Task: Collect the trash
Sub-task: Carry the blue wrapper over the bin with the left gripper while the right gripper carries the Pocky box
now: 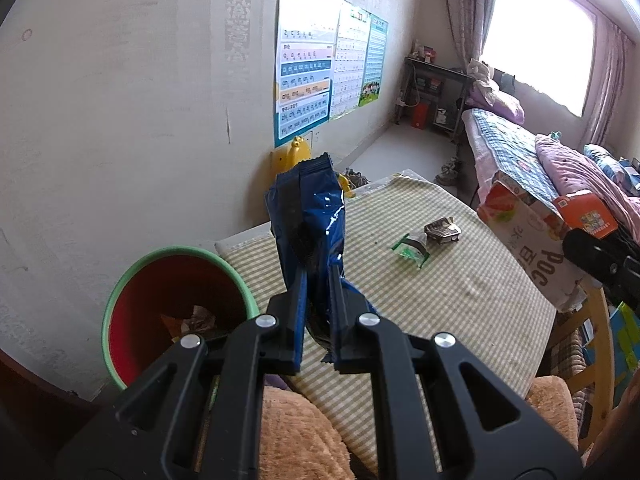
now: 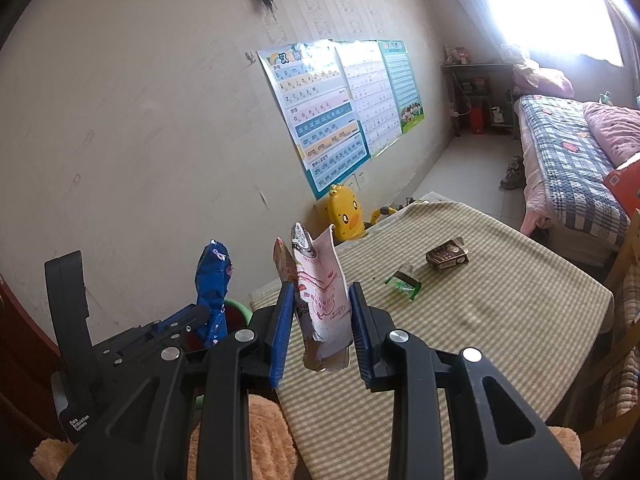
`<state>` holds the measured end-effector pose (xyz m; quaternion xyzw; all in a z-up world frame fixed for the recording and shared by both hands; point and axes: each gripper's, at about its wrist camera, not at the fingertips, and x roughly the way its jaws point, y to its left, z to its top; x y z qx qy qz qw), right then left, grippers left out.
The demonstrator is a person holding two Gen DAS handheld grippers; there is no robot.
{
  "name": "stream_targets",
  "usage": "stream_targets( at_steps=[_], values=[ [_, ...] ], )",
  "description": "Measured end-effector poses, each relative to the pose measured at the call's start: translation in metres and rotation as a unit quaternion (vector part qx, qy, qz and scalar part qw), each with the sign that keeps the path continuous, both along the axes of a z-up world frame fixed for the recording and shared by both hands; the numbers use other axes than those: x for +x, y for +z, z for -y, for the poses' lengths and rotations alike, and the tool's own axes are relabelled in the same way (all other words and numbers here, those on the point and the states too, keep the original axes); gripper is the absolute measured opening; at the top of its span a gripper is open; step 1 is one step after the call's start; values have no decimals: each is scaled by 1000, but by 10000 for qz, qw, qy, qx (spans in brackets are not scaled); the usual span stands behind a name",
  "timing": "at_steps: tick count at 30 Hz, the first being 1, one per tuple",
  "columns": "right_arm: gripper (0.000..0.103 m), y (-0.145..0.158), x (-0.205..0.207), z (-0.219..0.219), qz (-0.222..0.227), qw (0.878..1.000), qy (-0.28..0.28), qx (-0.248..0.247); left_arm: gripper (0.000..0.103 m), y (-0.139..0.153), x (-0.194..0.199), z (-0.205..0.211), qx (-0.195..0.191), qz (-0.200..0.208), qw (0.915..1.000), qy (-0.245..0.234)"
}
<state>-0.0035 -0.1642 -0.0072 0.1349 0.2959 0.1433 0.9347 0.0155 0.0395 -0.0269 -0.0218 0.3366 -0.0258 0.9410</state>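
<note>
Trash is held in both grippers. A blue wrapper (image 1: pixel 310 216) is clenched upright in the left gripper (image 1: pixel 318 280), beside the red bin (image 1: pixel 132 300). A pink carton (image 2: pixel 324 300) is grasped by the right gripper (image 2: pixel 320 308). On the checked table (image 1: pixel 460 292), a green wrapper (image 1: pixel 412 250) and what seems a brown box (image 1: pixel 444 232) are left touching.

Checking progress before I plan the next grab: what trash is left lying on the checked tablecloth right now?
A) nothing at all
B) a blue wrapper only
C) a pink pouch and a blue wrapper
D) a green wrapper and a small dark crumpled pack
D: the green wrapper and the dark crumpled pack lie side by side on the tablecloth; the blue wrapper and the pink pouch are each held in a gripper.
</note>
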Motion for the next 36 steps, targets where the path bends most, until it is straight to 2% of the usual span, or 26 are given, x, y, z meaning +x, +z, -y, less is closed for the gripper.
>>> stream_targets(
  at_steps=[20,36],
  values=[
    [27,-18,19,-40,-329,9985,372,-231,10,-14,7,-47,-249,-160,9982,518],
    [27,-40,45,-110,-672,9902,1161,-387,10,-42,8,-114,-402,-463,9905,1228]
  ],
)
